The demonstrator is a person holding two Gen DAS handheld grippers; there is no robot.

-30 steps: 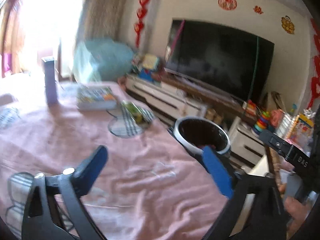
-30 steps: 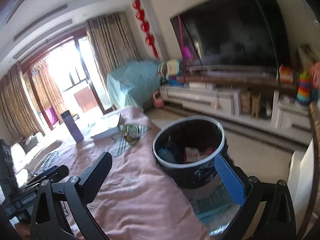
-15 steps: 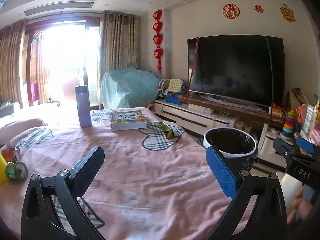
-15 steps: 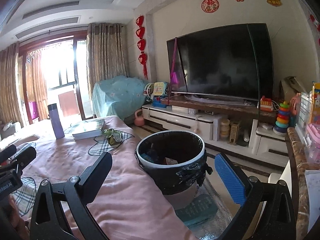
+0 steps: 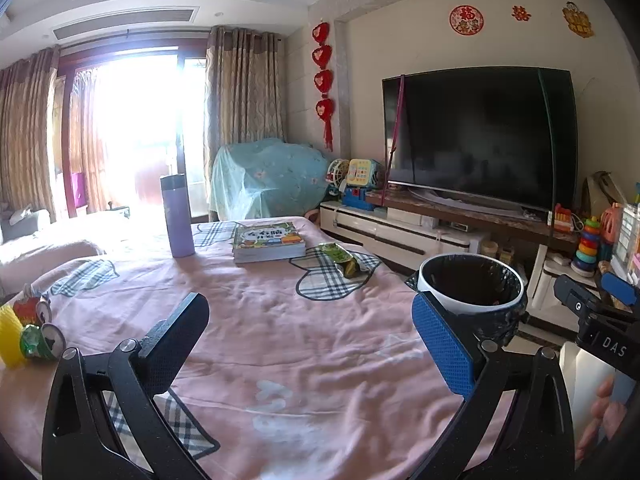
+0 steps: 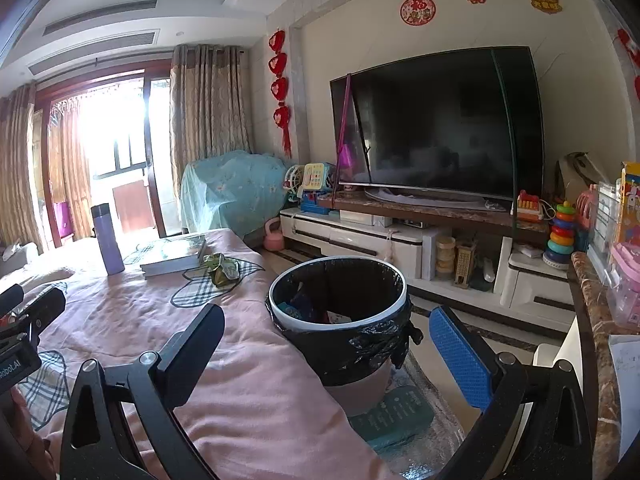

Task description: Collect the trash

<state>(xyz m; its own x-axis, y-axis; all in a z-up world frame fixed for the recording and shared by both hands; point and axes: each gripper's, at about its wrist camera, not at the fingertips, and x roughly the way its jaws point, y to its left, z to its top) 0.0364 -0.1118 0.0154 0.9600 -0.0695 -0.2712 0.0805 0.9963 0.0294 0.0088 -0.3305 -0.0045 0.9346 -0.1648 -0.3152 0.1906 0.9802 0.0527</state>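
A crumpled green wrapper (image 5: 343,257) (image 6: 222,269) lies on a plaid heart patch of the pink cloth, beside a stack of books. At the cloth's right edge stands a round bin (image 5: 471,295) (image 6: 340,320) lined with a black bag, with scraps inside. My left gripper (image 5: 310,344) hovers open above the pink cloth, well short of the wrapper, nothing between its fingers. The right gripper (image 6: 326,356) is open too, held just in front of the bin. More small trash, a yellow thing and crushed green cans (image 5: 38,340), sits at the cloth's left edge.
A purple bottle (image 5: 177,216) (image 6: 107,239) and a stack of books (image 5: 268,242) (image 6: 174,255) stand at the far side of the pink cloth (image 5: 280,360). Behind the bin are a low white TV cabinet (image 6: 360,240), a big TV and toys. A marble ledge (image 6: 596,320) is at right.
Both views have tilted up and levelled, from looking down at the cloth and bin to looking across the room. Both grippers stayed open and empty.
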